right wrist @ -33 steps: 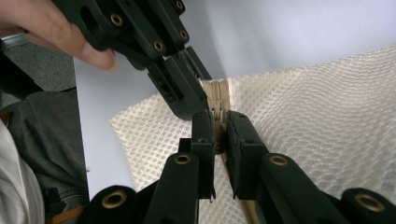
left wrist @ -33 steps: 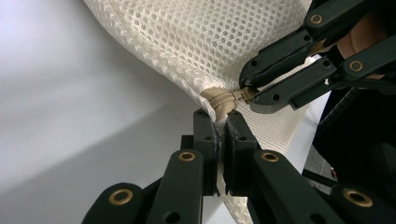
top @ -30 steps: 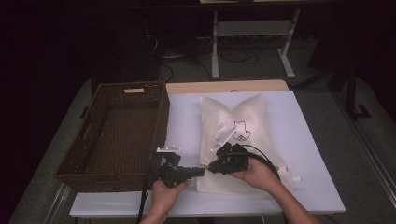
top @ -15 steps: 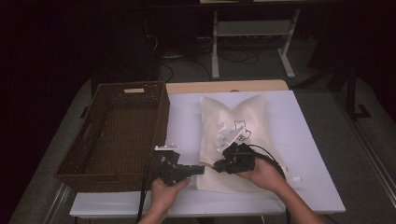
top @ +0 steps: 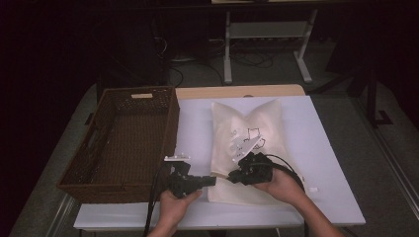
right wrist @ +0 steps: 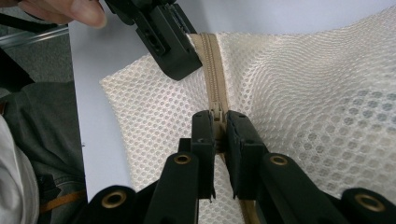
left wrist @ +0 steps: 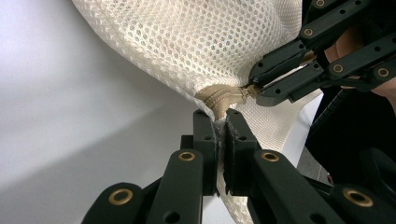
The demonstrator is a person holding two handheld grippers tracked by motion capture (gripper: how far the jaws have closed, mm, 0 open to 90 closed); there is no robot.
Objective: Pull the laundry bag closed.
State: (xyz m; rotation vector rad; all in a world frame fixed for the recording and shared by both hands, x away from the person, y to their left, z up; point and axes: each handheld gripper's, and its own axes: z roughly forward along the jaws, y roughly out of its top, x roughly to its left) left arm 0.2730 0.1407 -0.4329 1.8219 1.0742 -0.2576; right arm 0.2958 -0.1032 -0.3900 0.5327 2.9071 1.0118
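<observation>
Wicker basket (top: 123,140) blocks left; table (top: 326,148) right free

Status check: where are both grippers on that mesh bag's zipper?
Left gripper shut on zipper end at mesh bag corner. Right gripper shut on zipper pull. Wicker basket off to the side, nothing blocking.

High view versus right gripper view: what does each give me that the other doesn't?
High view alone: the wicker basket left of the mesh bag, and the white table. Right gripper view alone: the right gripper shut on the zipper pull of the beige zipper. Both: bag, left gripper, table.
</observation>
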